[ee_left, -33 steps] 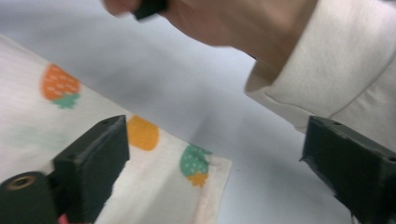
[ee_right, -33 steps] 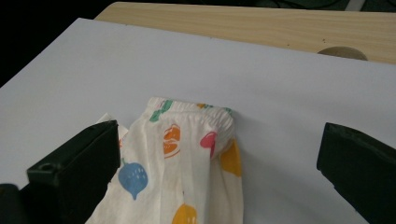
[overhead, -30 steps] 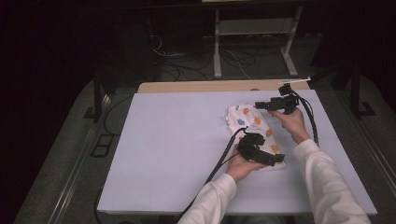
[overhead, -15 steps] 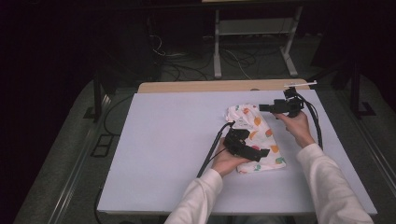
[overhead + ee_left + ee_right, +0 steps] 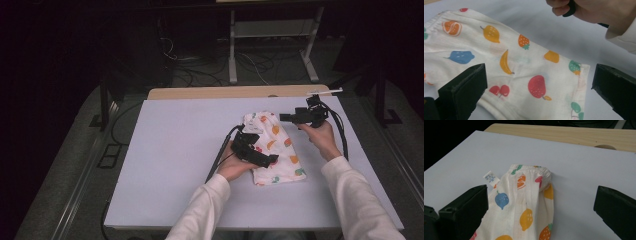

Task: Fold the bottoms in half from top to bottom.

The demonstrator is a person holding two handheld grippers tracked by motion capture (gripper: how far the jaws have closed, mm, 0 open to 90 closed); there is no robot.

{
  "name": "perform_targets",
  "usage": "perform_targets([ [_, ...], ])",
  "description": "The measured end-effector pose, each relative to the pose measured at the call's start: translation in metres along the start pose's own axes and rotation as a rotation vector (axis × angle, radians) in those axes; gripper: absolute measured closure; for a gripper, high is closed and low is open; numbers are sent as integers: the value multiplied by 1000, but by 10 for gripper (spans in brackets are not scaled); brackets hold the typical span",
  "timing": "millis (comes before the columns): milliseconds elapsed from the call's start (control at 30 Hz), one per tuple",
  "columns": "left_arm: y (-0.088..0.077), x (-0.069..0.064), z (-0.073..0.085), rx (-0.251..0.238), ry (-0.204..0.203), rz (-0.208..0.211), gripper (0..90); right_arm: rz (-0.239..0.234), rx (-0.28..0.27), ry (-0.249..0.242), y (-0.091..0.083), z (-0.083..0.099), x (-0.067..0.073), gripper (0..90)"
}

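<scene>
Covered by a white sheet (image 5: 165,165), a table with a strip of bare wood (image 5: 210,93) along its far edge. Right of the middle, lying flat and folded: a small fruit-printed garment (image 5: 280,150), elastic waistband at the far end, a white care label (image 5: 491,178) sticking out beside it. Left gripper (image 5: 265,159) low over the cloth's left edge, jaws spread wide, gripping nothing; touching the fabric or just above it, hard to tell. Right gripper (image 5: 284,117) raised off the garment's far right corner, jaws likewise wide apart and empty.
</scene>
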State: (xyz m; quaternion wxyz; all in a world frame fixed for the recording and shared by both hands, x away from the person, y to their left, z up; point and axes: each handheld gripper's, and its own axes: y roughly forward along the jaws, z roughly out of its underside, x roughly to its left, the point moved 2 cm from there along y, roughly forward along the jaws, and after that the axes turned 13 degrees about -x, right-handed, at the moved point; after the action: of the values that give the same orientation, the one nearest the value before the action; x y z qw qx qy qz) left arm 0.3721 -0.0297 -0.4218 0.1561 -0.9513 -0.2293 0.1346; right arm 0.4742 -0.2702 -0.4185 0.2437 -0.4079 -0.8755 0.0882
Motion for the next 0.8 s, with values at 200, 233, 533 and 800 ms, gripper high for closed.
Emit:
perform_targets([
  [200,-5,11,-2,9,-12,-18,0,-6,4,-18,-2,-3,3,0],
  [233,-5,13,-3,14,-9,-21,0,-7,3,-21,-3,-3,4,0],
  [533,-11,30,-12,32,-6,-34,0,-6,4,-32,-8,-5,3,0],
  [800,-16,54,-13,53,-50,-69,0,-10,24,-36,-7,-7,3,0],
])
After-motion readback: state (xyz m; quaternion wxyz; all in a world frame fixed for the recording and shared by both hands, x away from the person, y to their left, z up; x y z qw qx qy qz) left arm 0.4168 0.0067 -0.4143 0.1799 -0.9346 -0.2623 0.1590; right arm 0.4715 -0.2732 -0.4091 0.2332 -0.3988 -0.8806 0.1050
